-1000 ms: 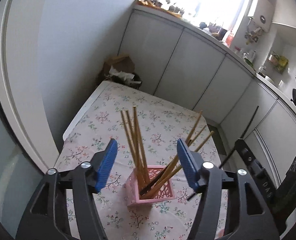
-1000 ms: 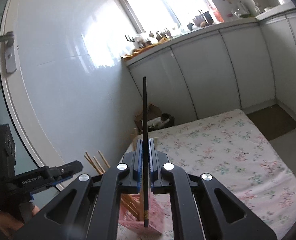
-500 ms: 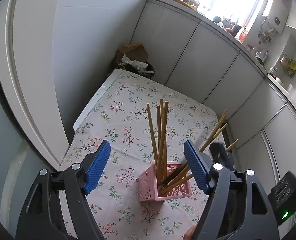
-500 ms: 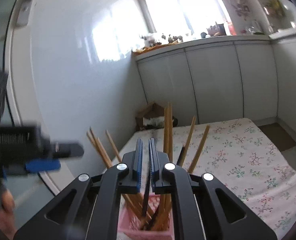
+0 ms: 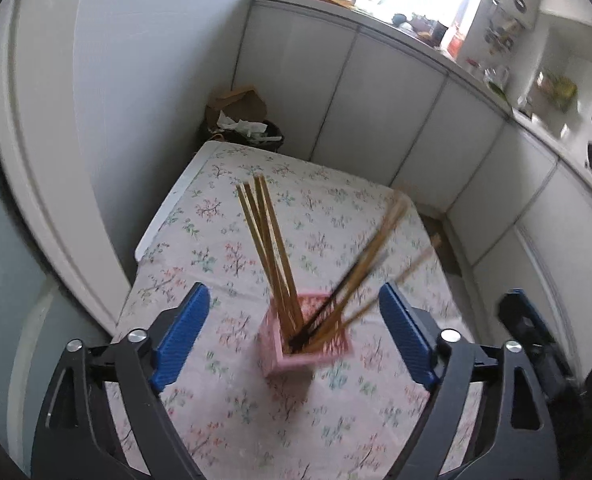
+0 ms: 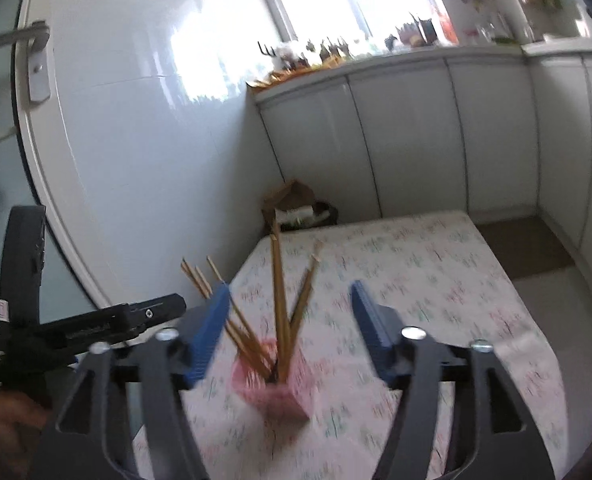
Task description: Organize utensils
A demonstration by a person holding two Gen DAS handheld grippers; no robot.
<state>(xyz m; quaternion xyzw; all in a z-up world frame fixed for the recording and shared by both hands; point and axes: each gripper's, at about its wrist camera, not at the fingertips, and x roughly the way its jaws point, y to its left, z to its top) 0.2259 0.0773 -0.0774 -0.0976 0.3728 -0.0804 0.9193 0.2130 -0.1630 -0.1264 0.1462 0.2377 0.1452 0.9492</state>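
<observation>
A pink lattice holder point(image 5: 307, 344) stands on the floral tablecloth with several wooden chopsticks point(image 5: 268, 248) and one dark chopstick point(image 5: 337, 296) leaning in it. My left gripper point(image 5: 294, 294) hangs above and in front of the holder; its jaws are opening, and no pad touches anything. The right gripper's body point(image 5: 523, 320) shows at the right edge. In the right wrist view the holder point(image 6: 284, 396) and chopsticks point(image 6: 280, 300) lie below my right gripper point(image 6: 291, 292), whose jaws are opening around nothing. The left gripper point(image 6: 96, 324) is at the left there.
The table point(image 5: 296, 420) fills the near ground, its far edge by a dark bin with a cardboard box point(image 5: 240, 116). White cabinets point(image 5: 375, 120) run along the back and right. A door with a metal handle point(image 6: 36, 60) is at the left. A hand point(image 6: 0, 416) holds the left gripper.
The right gripper was shut on the dark chopstick; it lowered it into the holder, let go and spread its fingers wide. The left gripper's fingers have spread farther apart.
</observation>
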